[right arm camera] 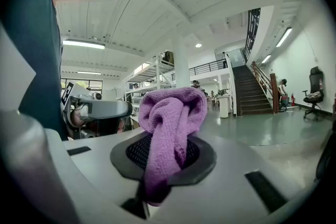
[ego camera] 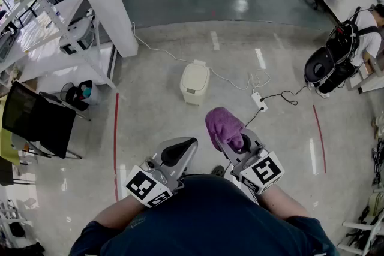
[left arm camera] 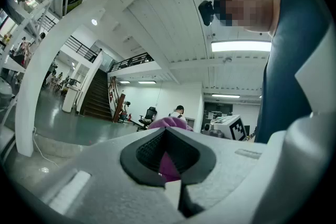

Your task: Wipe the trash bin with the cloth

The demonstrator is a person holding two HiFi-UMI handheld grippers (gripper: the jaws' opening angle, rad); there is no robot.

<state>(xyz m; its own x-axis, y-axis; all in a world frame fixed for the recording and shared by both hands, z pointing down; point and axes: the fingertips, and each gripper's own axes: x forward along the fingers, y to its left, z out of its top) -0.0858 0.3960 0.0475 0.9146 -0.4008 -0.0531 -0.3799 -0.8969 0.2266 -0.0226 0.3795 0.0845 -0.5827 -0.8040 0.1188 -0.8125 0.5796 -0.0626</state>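
Claws sit nearest, both held close against the person's dark shirt, above the floor. Left claw [ego camera: 180, 150] has its jaws together with nothing of its own between them; the purple seen through the pad opening in the left gripper view [left arm camera: 168, 153] is the cloth carried on the other side. Right claw [ego camera: 235, 143] is clamped on the purple cloth [ego camera: 223, 126], and the right gripper view shows the folded bundle [right arm camera: 171, 113] pinched between the dark pads and bulging out beyond the tips [right arm camera: 164, 161]. Further out, on the pale floor [ego camera: 156, 111], stands the trash bin [ego camera: 195, 82]: cream, upright, lid down, well apart from both claws. Key bearing: the bin lies far of the cloth and a little to its left, almost straight ahead of the empty left claw. The lid's long side runs roughly near to far, one narrow end facing the person. Judgement: the cloth hand needs to go forward, slightly left and down to reach the lid; the left claw has the straighter line and could steady the bin. To the bin's right lie a white cable and a power strip [ego camera: 260, 101], close enough to the approach path to mind.
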